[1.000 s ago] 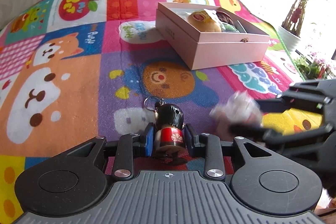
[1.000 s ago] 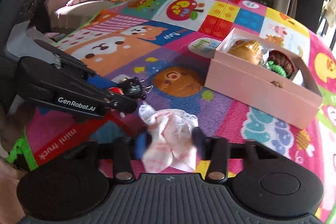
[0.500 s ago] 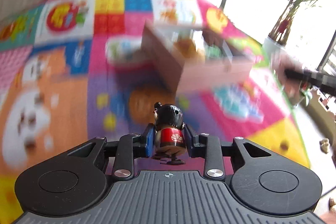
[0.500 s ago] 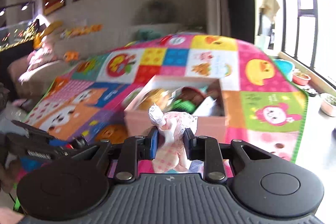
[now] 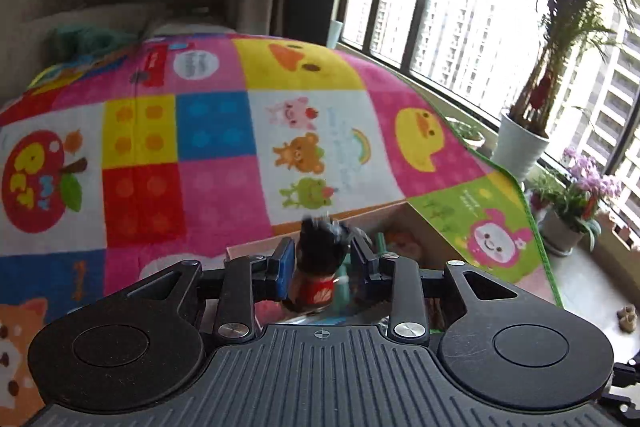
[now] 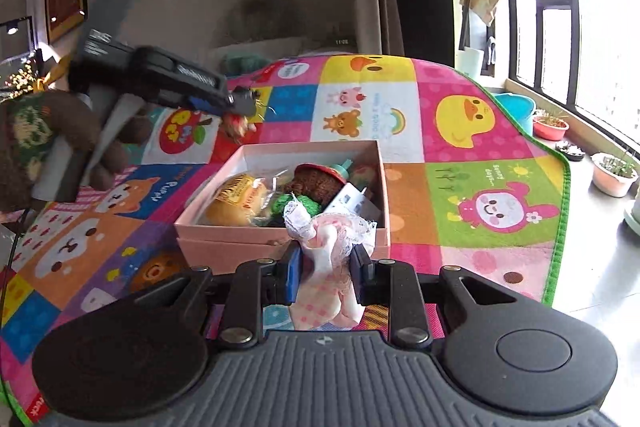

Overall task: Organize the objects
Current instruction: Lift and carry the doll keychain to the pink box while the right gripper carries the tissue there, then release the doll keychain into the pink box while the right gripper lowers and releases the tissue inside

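Pink box (image 6: 280,247), open-topped and already part-filled, lies on the patchwork play mat (image 6: 480,131) and serves as my landmark throughout. Left of the box and above its far left corner, my left gripper (image 6: 240,103) carries a small black-headed figurine (image 5: 318,267) with a red body; its fingers (image 5: 285,269) are set narrow on either side of the figurine. In the left wrist view the box's far wall shows just beyond the fingers, so I judge that the figurine hangs over or near the box's opening, though I cannot tell exactly. Inside the box lie a wrapped bun (image 6: 236,203), a brown knitted piece (image 6: 316,183) and green yarn (image 6: 296,205). At the box's near wall, towards its right side, my right gripper (image 6: 326,271) pinches a pink lace-trimmed cloth (image 6: 332,247), fingers narrow on it, the cloth clear of the mat.

Step in hand, as I judge it: carrying both items to the box. The next move calls for lowering the figurine over a free spot inside before I part the fingers, then bringing the cloth forward over the near wall.
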A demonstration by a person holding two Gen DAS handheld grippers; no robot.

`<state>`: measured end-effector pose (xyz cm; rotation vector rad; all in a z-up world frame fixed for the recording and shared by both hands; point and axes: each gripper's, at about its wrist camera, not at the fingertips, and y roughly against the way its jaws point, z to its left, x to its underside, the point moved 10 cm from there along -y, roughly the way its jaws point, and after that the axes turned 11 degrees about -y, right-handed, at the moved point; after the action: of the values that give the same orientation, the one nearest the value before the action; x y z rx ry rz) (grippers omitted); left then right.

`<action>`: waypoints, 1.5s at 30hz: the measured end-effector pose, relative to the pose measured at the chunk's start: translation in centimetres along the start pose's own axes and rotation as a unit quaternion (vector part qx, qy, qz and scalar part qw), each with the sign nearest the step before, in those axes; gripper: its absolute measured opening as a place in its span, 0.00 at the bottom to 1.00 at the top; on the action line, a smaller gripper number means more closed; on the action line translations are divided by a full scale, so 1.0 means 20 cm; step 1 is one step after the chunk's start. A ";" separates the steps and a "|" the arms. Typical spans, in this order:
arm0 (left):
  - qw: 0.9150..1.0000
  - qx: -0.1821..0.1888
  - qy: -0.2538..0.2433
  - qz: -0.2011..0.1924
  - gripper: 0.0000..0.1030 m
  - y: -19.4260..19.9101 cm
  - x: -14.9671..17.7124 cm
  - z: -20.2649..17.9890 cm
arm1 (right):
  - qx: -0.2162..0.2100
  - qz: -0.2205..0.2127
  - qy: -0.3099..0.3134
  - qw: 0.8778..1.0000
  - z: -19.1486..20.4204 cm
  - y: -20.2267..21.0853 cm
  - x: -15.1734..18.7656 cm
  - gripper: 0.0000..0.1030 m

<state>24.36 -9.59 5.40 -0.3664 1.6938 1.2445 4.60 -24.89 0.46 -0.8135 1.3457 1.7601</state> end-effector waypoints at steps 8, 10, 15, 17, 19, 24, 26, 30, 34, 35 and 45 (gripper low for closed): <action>0.998 0.040 0.033 -0.035 0.32 0.17 0.15 0.06 | -0.007 0.002 -0.012 1.000 0.00 -0.10 -0.23 0.24; 0.997 0.050 0.042 -0.029 0.32 0.23 0.22 0.05 | -0.025 0.005 -0.022 0.999 0.04 -0.16 -0.34 0.24; 0.996 0.057 0.074 -0.004 0.32 0.29 0.44 0.09 | -0.042 0.057 -0.047 0.996 0.19 -0.54 -0.56 0.24; 0.995 0.059 0.081 0.004 0.32 0.32 0.49 0.11 | -0.038 0.089 -0.052 0.994 0.25 -0.74 -0.58 0.24; 0.995 0.061 0.081 0.003 0.32 0.36 0.53 0.12 | -0.016 0.121 -0.049 0.991 0.30 -0.94 -0.55 0.24; 0.994 0.051 0.094 -0.004 0.32 0.46 0.61 0.20 | 0.038 0.180 -0.032 0.982 0.31 -1.25 -0.42 0.24; 0.994 0.038 0.103 -0.005 0.32 0.47 0.62 0.25 | 0.042 0.181 -0.028 0.982 0.30 -1.26 -0.41 0.25; 0.991 0.021 0.129 -0.001 0.32 0.46 0.63 0.30 | 0.030 0.165 -0.050 0.985 0.27 -1.13 -0.48 0.54; 0.991 0.027 0.130 -0.011 0.32 0.47 0.56 0.23 | 0.001 0.098 -0.051 0.994 0.19 -0.82 -0.64 0.55; 0.991 0.028 0.127 -0.013 0.32 0.47 0.54 0.21 | 0.002 0.080 -0.049 0.996 0.15 -0.74 -0.67 0.56; 0.995 -0.003 0.092 0.045 0.33 0.24 0.45 -0.01 | 0.049 0.021 0.077 0.996 -0.15 -0.24 -0.23 0.74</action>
<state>16.55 -5.25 0.72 -0.4222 1.8803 1.3160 11.14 -27.99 1.20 -0.8858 1.5486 1.6774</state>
